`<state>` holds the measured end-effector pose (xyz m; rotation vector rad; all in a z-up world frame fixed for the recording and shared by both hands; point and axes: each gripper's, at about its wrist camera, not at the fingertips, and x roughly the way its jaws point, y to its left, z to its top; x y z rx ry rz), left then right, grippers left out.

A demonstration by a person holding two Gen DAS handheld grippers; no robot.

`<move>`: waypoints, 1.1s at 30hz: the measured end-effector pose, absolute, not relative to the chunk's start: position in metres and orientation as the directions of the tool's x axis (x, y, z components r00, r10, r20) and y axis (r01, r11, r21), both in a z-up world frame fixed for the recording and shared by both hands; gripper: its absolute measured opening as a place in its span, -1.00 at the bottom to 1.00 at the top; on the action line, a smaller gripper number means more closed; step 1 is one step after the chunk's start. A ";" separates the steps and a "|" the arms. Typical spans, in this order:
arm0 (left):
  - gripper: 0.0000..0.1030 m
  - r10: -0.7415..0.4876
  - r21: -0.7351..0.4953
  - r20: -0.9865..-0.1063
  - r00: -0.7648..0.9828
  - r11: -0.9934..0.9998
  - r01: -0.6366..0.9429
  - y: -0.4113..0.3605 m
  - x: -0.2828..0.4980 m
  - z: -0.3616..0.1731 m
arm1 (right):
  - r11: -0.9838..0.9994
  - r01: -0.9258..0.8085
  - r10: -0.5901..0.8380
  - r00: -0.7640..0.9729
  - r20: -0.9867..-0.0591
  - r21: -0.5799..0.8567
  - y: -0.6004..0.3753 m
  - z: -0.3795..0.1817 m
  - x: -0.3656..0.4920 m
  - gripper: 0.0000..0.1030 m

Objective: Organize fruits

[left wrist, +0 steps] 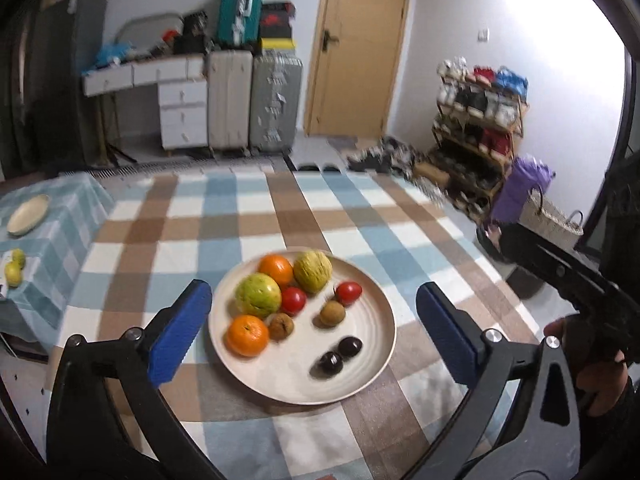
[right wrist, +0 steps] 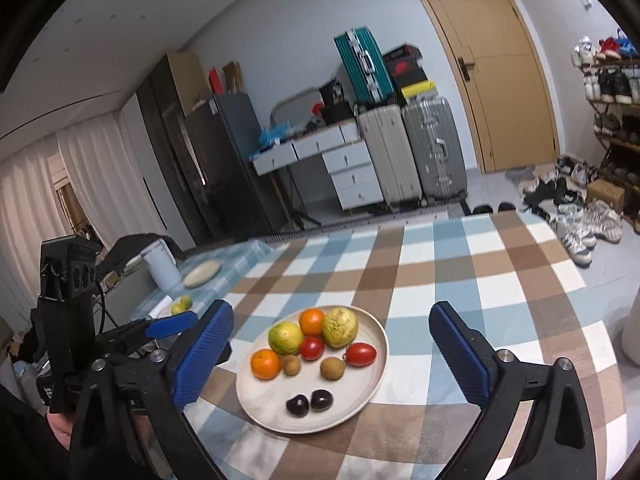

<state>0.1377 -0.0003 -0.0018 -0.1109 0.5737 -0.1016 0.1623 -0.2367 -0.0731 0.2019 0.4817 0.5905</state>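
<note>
Far to my left, on the side table with the teal cloth, I see an empty cream plate (left wrist: 28, 214) and, nearer me, two small yellow-green fruits (left wrist: 14, 267) lying touching each other.

My left gripper (left wrist: 314, 326) hovers over the checked tablecloth (left wrist: 248, 216), its blue pads (left wrist: 180, 332) spread wide with nothing between them; the main plate sits in the gap beyond them. In the right wrist view this gripper shows at the left edge, held in a hand.

The round beige plate (right wrist: 370, 396) rests on the big table and carries all the fruit. Going from its left side: an orange (right wrist: 265, 364), a brown longan-like fruit (right wrist: 291, 365) touching it, a green-yellow guava (right wrist: 285, 337), a second orange (right wrist: 312, 321) behind, a red tomato (right wrist: 311, 348), a wrinkled yellow-green fruit (right wrist: 340, 327), a small brown kiwi-like fruit (right wrist: 332, 368), and an oval red tomato (right wrist: 360, 354) towards the right rim. Two dark purple fruits (right wrist: 310, 403) lie side by side at the near edge, apart from the rest.

My right gripper (right wrist: 332, 360) also hangs above the table before the plate, its blue fingers (right wrist: 460, 352) wide apart and gripping nothing.
</note>
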 end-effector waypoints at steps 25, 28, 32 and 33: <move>0.98 0.077 -0.048 -0.276 0.958 0.994 -0.094 0.030 0.049 0.025 | 0.896 -0.428 0.443 0.883 -0.157 0.118 -0.235 -0.050 0.073 1.00; 0.98 0.073 -0.062 -0.262 0.962 0.994 -0.093 0.035 0.046 0.018 | 0.895 -0.432 0.444 0.883 -0.152 0.108 -0.232 -0.055 0.071 1.00; 0.98 0.075 -0.071 -0.259 0.963 0.993 -0.096 0.042 0.047 0.004 | 0.896 -0.434 0.443 0.882 -0.160 0.091 -0.229 -0.061 0.070 1.00; 0.98 0.074 -0.072 -0.261 0.962 0.993 -0.096 0.043 0.049 0.002 | 0.897 -0.435 0.443 0.881 -0.166 0.083 -0.228 -0.064 0.071 1.00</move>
